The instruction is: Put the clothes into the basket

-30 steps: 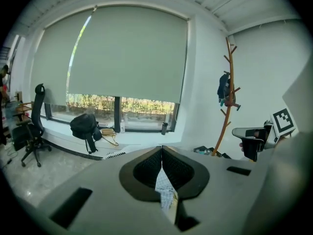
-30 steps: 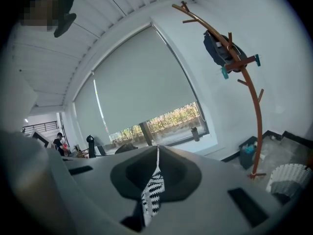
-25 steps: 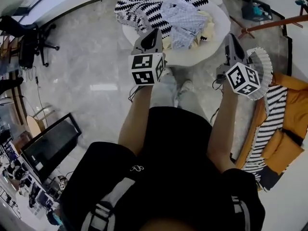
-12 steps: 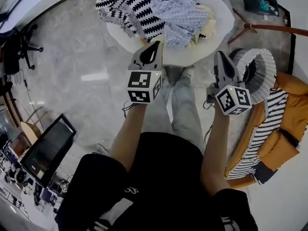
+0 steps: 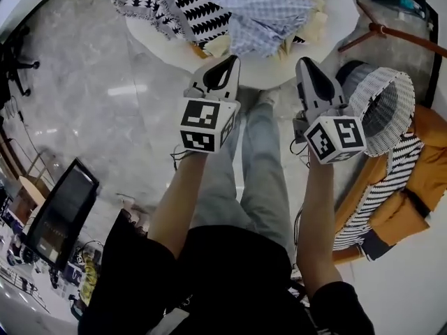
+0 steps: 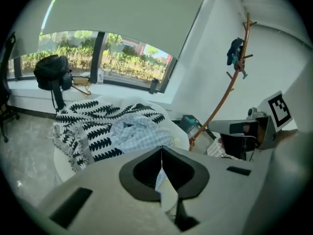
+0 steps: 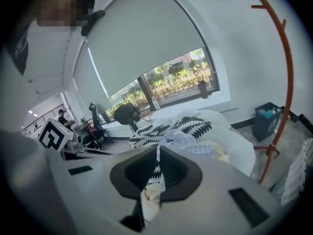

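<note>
The left tongs (image 5: 229,60) and right tongs (image 5: 302,63) are pressed together, pinching nothing — tips by the near edge of the tabletop (image 5: 341,4). The clothes (image 5: 257,7) lie heaped on it — the basket (image 5: 388,112) sits on the floor (image 5: 91,82) off its right edge.

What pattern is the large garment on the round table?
The garment is black-and-white chevron; left gripper view.

Black-and-white zigzag on one garment (image 5: 174,5), pale blue check on the shirt (image 5: 262,9), plain white table (image 5: 342,16). White lattice basket (image 5: 391,107); orange jacket (image 5: 427,176) with black-and-white striped lining (image 5: 377,202).
</note>
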Action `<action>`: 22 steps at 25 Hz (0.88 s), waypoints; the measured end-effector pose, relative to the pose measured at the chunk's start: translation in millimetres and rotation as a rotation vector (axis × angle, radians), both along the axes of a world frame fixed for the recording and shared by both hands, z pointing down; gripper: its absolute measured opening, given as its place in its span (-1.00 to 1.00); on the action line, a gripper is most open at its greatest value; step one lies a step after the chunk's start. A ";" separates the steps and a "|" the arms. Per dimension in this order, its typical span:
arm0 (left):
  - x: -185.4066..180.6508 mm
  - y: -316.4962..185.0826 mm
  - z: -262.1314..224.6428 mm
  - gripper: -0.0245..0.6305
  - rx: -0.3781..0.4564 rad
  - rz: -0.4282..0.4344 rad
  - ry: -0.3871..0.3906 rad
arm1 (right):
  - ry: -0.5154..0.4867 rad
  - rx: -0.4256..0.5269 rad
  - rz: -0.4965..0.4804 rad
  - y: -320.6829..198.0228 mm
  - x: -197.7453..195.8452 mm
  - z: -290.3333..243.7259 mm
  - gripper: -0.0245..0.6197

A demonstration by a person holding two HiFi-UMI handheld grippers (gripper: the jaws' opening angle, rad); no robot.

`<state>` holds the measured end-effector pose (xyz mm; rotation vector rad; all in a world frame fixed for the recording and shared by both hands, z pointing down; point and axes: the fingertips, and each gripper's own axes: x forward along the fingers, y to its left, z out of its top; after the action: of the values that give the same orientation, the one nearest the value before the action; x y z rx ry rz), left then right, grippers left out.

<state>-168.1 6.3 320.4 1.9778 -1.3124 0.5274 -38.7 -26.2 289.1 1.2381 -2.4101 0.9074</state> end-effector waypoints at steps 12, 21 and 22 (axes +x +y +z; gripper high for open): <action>-3.7 -9.5 124.6 -0.88 -0.090 0.068 -0.072 | 0.252 -0.005 -0.218 -66.3 -7.5 109.9 -0.29; 10.5 -14.0 196.3 -0.25 -0.173 0.139 -0.155 | 0.447 0.053 -0.407 -136.0 -24.4 154.7 -0.17; 10.2 -16.2 203.8 -0.23 -0.171 0.145 -0.173 | 0.461 0.055 -0.419 -140.9 -26.8 160.8 -0.16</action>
<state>-157.8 -10.0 524.1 1.9278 -1.1870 0.8683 -65.4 -167.1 449.8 0.7950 -2.1972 0.3838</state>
